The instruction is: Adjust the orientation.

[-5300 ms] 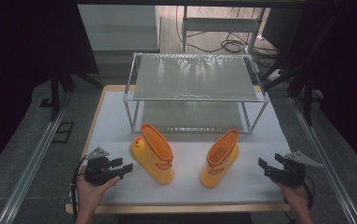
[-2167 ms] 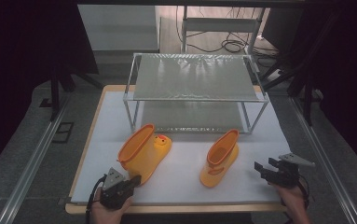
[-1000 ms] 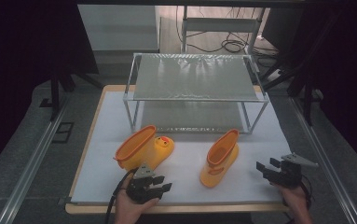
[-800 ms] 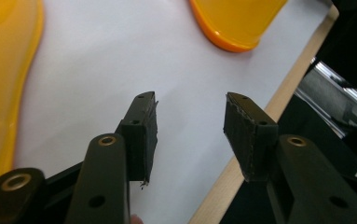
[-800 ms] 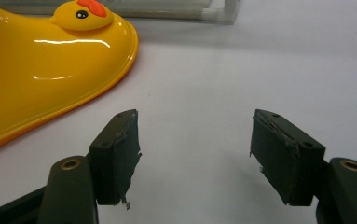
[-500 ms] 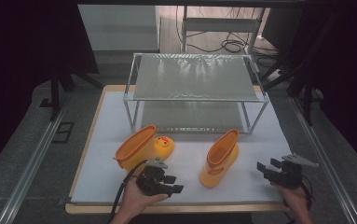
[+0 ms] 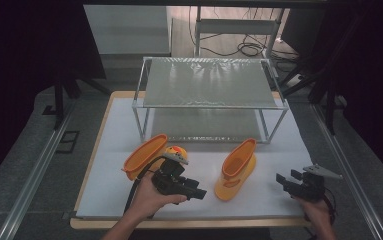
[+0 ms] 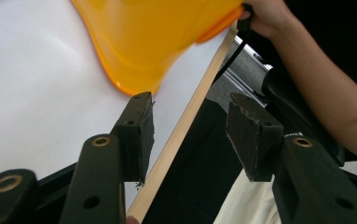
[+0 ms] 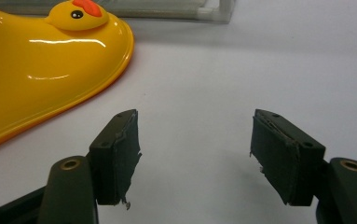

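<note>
Two orange rubber boots with duck faces sit on the white mat. The left boot (image 7: 146,156) lies on its side with its opening toward the left. The right boot (image 7: 235,170) (image 9: 41,65) stands upright. My left gripper (image 7: 200,193) (image 8: 190,130) hovers just in front of the lying boot and points right, toward the toe of the upright boot (image 8: 153,42). Its jaws have just been opening and hold nothing. My right gripper (image 7: 282,181) (image 9: 195,154) rests open near the mat's front right, facing the upright boot's toe, with nothing between its pads.
A two-level metal rack (image 7: 214,85) stands at the back of the mat (image 7: 114,125). The table's wooden front edge (image 8: 185,121) runs just under my left gripper. A person's forearm (image 8: 325,88) shows beyond it.
The left hand has risen and moved right, from the mat's front edge to beside the lying boot. Before that, this boot went from upright to lying on its side. The right gripper stayed put.
</note>
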Motion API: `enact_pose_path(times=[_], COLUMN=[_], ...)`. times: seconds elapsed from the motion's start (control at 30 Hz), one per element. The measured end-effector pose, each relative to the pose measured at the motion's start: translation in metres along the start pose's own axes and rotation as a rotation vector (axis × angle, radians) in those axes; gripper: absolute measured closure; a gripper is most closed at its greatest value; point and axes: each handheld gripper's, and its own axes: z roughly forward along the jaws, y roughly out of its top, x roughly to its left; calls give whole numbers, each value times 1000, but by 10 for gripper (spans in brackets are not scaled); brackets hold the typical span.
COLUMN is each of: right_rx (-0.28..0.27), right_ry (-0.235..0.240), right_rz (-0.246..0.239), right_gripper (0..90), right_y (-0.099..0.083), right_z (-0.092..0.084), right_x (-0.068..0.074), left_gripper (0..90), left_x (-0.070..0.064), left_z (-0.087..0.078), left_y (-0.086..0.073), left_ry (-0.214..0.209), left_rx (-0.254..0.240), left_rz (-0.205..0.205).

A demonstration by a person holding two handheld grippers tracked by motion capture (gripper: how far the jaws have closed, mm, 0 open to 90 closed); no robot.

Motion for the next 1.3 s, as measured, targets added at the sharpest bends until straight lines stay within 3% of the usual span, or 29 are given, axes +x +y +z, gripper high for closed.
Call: enact_pose_path(times=[0.27, 0.63, 0.97, 1.3], right_rx=[4, 13, 13, 11], right_ry=[1, 4, 6, 8], right_rz=[-5, 3, 4, 14], right_gripper=[324, 323, 323, 323], right_y=[0, 0, 0, 0], right_z=[0, 0, 0, -1], right_x=[1, -1, -2, -3], left_gripper=[515, 514, 510, 509], left_x=[-12, -17, -14, -9], left_z=[-16, -15, 1, 27], left_y=[40, 88, 116, 137], left_ry=[2, 25, 26, 80], left_rx=[-10, 8, 57, 156], left_rz=[17, 29, 4, -3])
